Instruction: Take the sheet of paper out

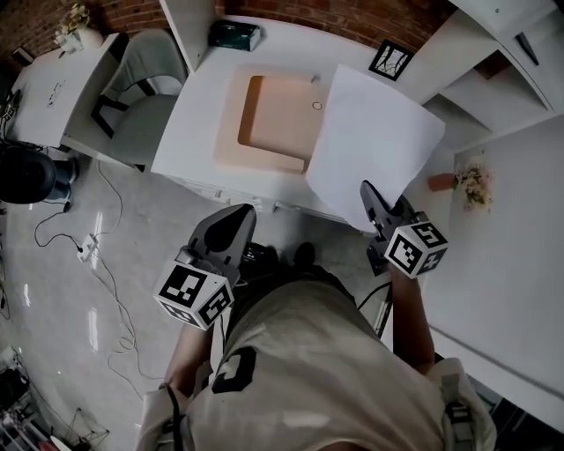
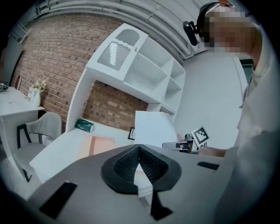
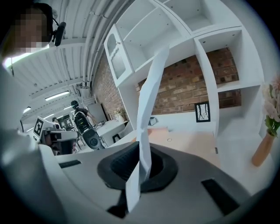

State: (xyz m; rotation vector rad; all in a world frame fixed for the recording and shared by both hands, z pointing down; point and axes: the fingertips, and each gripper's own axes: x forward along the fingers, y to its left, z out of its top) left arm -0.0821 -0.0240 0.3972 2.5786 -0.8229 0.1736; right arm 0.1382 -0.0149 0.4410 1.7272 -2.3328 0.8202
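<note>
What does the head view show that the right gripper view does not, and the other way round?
Only the head view: cables on the floor. Only the right gripper view: ceiling lights. Both: the sheet of paper clamped in the right hand-held gripper, the framed picture, the flower vase and the peach folder on the desk.

Red brick wall (image 1: pixel 352 16) behind a white tabletop (image 1: pixel 196 123) and white shelves (image 2: pixel 148 70); grey chair (image 1: pixel 145 106) at left; pale glossy floor (image 1: pixel 132 211) with loose cables (image 1: pixel 106 277).
</note>
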